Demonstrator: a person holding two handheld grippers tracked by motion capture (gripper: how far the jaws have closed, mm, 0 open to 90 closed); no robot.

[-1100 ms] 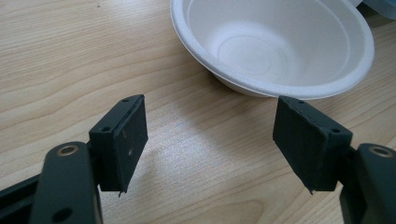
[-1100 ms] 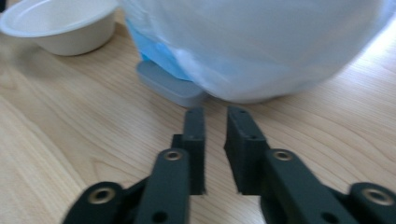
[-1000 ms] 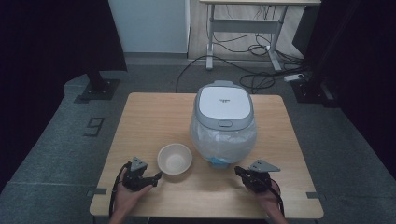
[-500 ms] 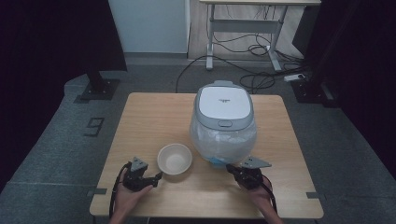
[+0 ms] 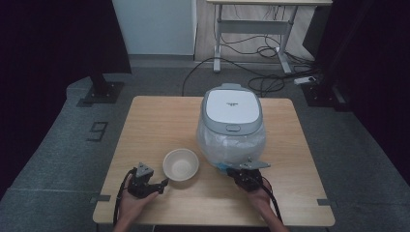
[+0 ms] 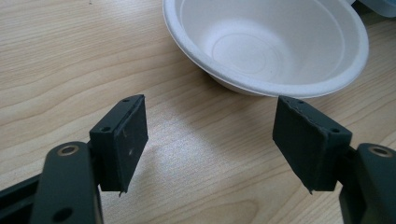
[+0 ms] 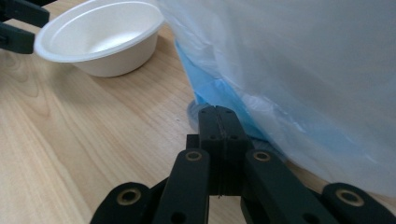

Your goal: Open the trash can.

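A white paper bowl [image 5: 181,164] [image 6: 266,42] [image 7: 100,37] sits empty near the table's front. My left gripper [image 5: 162,185] [image 6: 210,140] rests just in front of it to the left, open, with bare wood between its pads. A white and grey rice cooker [image 5: 231,116] stands right of the bowl, its body wrapped in a clear plastic bag [image 7: 289,60] with a blue edge at the foot. My right gripper [image 5: 231,170] [image 7: 218,114] is shut, pads together and nothing between them, tips close to that blue edge at the cooker's front base.
The wooden table [image 5: 159,121] has bare room behind the bowl and to the cooker's right. The table's front edge runs just behind both hands. Cables and a desk frame [image 5: 251,34] lie on the floor beyond the table.
My right gripper has slid left along the table toward the front base of the cooker. The left gripper and the bowl have stayed where they were.
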